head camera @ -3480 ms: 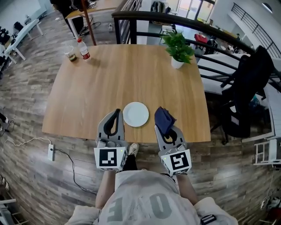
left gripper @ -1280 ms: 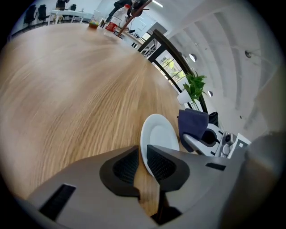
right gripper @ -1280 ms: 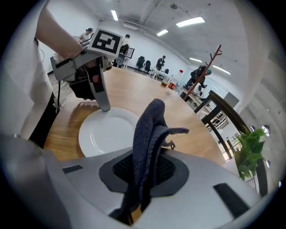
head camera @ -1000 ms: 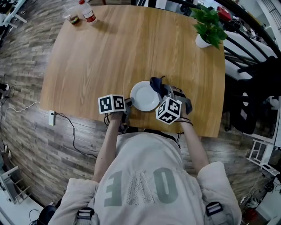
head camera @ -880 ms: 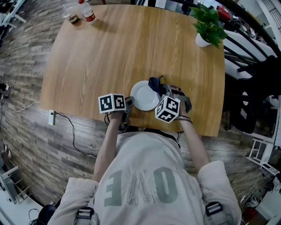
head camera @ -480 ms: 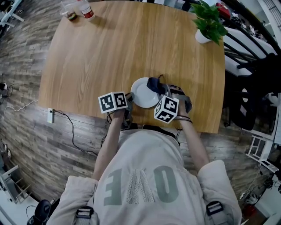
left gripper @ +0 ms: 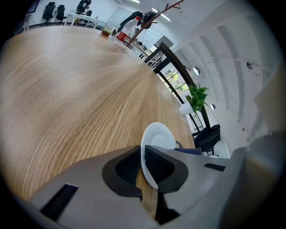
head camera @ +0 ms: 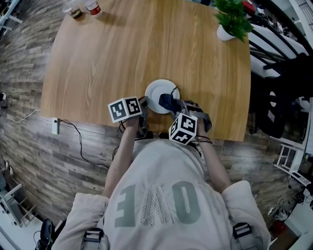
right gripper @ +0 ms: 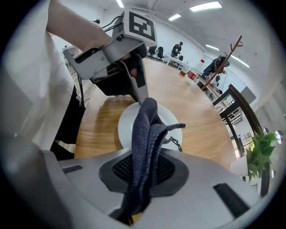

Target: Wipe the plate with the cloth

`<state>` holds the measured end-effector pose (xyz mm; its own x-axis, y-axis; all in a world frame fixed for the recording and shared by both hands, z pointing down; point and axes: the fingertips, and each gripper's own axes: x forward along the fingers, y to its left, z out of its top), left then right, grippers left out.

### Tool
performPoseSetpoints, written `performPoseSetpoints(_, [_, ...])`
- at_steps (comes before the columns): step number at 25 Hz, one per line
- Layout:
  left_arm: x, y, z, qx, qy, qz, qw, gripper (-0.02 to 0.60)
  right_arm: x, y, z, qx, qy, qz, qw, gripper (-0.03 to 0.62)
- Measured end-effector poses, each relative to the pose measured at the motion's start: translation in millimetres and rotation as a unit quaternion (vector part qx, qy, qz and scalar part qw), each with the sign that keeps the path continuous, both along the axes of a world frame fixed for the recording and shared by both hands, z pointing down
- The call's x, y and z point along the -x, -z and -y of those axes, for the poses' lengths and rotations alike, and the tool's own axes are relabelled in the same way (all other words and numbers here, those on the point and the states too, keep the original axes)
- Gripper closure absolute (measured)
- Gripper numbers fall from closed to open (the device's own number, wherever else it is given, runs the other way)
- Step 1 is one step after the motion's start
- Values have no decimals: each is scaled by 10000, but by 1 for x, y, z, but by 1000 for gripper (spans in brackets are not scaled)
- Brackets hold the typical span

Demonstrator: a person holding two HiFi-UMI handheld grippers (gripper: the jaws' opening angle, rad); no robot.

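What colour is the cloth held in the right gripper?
The cloth is dark blue; the right gripper view shows it best.

Light wood table (head camera: 146, 44), rounded corners, fills most of the head view, grain running L-R. White round plate (head camera: 154, 92) on it near the front edge, approx mid-width, right by the person. Far right corner: potted plant (head camera: 229, 19), green leaves in a white pot, upright. Far left corner: bottle (head camera: 92, 6) w/ red label, upright, and a clear cup (head camera: 74, 10) just beside it on its left; both partly cut off by the frame top. Plant and bottle/cup sit well apart from the plate and from each other. Table stands on a grey-brown plank floor (head camera: 24, 161). White power strip (head camera: 55, 126) w/ cable lies on the floor by the table's front left corner.
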<state>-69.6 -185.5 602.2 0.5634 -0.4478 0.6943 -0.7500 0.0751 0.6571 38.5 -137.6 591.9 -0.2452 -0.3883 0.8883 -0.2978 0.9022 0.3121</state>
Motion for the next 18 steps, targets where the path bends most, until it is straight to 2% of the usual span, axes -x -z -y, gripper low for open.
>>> performPoseSetpoints(6, [0,0,0,-3,-13,-8,10000,546,14,3,-30,554,42,378,9977,534])
performPoseSetpoints(8, [0,0,0,-1,-34,-20,10000,546,15,5,-31,610,-24,484,9970,534])
performPoseSetpoints(14, [-1,0,0,38,-30,-100,9999,548,5,22,12,345,-561,876,9940,534])
performPoseSetpoints(18, [-1,0,1,26,91,-152,9998,548,-4,25,68,-33,-618,583,9964,533])
